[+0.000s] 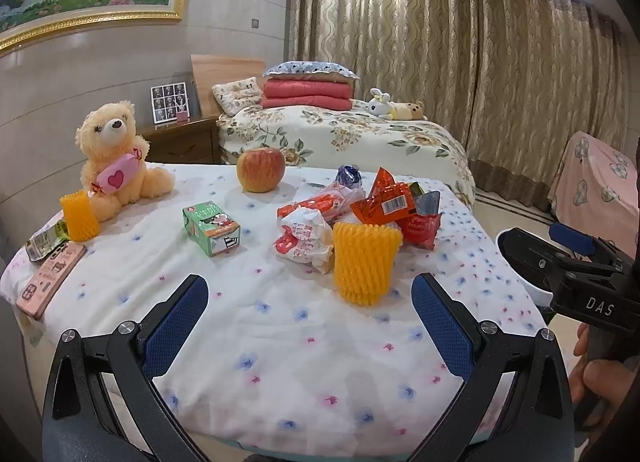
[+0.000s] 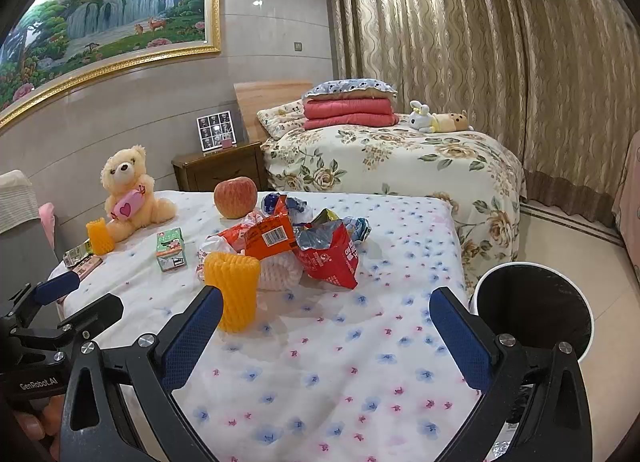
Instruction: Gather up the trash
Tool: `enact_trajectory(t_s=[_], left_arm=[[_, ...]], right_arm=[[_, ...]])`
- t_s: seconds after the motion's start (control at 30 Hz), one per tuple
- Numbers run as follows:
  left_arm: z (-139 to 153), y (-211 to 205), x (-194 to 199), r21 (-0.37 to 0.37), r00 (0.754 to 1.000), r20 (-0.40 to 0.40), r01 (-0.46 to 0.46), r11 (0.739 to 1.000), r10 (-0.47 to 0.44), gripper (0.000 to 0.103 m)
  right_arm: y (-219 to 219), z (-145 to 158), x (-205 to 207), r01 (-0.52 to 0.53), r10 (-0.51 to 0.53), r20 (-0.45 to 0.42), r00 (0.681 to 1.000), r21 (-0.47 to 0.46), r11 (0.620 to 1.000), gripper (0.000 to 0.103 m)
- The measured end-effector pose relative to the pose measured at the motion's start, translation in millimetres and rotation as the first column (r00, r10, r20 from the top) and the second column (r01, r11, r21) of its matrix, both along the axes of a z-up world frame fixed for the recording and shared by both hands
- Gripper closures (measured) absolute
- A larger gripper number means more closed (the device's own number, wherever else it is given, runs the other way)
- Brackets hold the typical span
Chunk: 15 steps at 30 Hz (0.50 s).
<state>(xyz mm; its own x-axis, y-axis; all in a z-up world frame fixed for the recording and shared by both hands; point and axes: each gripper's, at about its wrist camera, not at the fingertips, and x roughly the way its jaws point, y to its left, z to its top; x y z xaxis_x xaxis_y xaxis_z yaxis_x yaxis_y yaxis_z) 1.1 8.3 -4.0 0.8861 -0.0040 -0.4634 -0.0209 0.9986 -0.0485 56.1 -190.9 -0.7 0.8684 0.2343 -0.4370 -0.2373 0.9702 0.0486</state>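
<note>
A pile of crumpled snack wrappers [image 1: 384, 205] lies on the flowered tablecloth [image 1: 280, 326], with a yellow foam fruit net [image 1: 364, 262] in front of it. In the right wrist view the wrappers [image 2: 320, 246] and the net [image 2: 234, 290] sit just ahead. A second yellow net [image 1: 78, 215] and a green carton [image 1: 212, 227] stand further left. My left gripper [image 1: 310, 302] is open and empty above the cloth. My right gripper [image 2: 326, 316] is open and empty too. A white bin with a black liner [image 2: 532, 310] stands by the table's right edge.
A teddy bear [image 1: 114, 161], an apple [image 1: 260, 169], a pink box [image 1: 48, 282] and a small carton [image 1: 46, 240] also sit on the table. A bed with a floral cover [image 2: 400, 165] and a wooden nightstand [image 2: 220, 167] stand behind. Curtains hang at the back right.
</note>
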Motion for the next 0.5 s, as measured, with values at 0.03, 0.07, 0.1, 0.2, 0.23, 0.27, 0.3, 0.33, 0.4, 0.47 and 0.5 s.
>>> enact_trajectory(t_s=[0.03,0.07,0.1,0.2,0.23,0.27,0.3,0.33,0.4,0.47,0.5], left_arm=[[-0.5,0.5,0.4,-0.001,1.000,-0.002,-0.001,1.000,0.001,0.000],[-0.7,1.2,0.7,-0.003,1.000,-0.003,-0.003,1.000,0.003,0.000],[-1.1,1.9,0.6,-0.005,1.000,-0.003,-0.003,1.000,0.003,0.000],[-1.2,3.0,0.6,-0.009,1.000,-0.003,-0.004,1.000,0.004,0.000],[-1.4,3.2,0.6,-0.009,1.000,-0.003,-0.004,1.000,0.004,0.000],[-1.4,3.2,0.7,-0.009,1.000,-0.003,-0.004,1.000,0.003,0.000],[-1.4,3.3,0.5,-0.009,1.000,-0.003,-0.003,1.000,0.003,0.000],[-1.2,3.2,0.7,-0.008,1.000,-0.003,-0.003,1.000,0.003,0.000],[-1.3,3.6,0.8,-0.007,1.000,-0.003,-0.002,1.000,0.002,0.000],[-1.3,3.5,0.6,-0.007,1.000,-0.002,-0.002,1.000,0.002,0.000],[-1.4,3.6,1.0,-0.007,1.000,-0.002,-0.002,1.000,0.002,0.000]], right_arm=[[0.1,-0.3,0.2,-0.001,0.001,-0.001,1.000,0.000,1.000,0.000],[0.7,-1.2,1.3,-0.002,0.002,-0.003,1.000,-0.002,1.000,0.000],[1.3,-2.0,1.8,-0.003,0.003,-0.004,1.000,-0.003,1.000,0.000],[3.5,-3.5,2.2,-0.004,0.004,-0.007,1.000,-0.006,1.000,0.000],[3.6,-3.6,2.5,-0.005,0.005,-0.008,1.000,-0.006,1.000,0.000],[3.7,-3.5,2.2,-0.005,0.005,-0.008,1.000,-0.005,1.000,0.000],[3.9,-3.2,2.3,-0.005,0.005,-0.008,1.000,-0.006,1.000,0.000],[3.8,-3.3,2.3,-0.005,0.005,-0.008,1.000,-0.007,1.000,0.000],[3.7,-2.9,2.4,-0.005,0.005,-0.009,1.000,-0.006,1.000,0.000],[3.9,-3.1,2.5,-0.005,0.005,-0.009,1.000,-0.006,1.000,0.000],[3.8,-3.1,2.5,-0.005,0.005,-0.009,1.000,-0.005,1.000,0.000]])
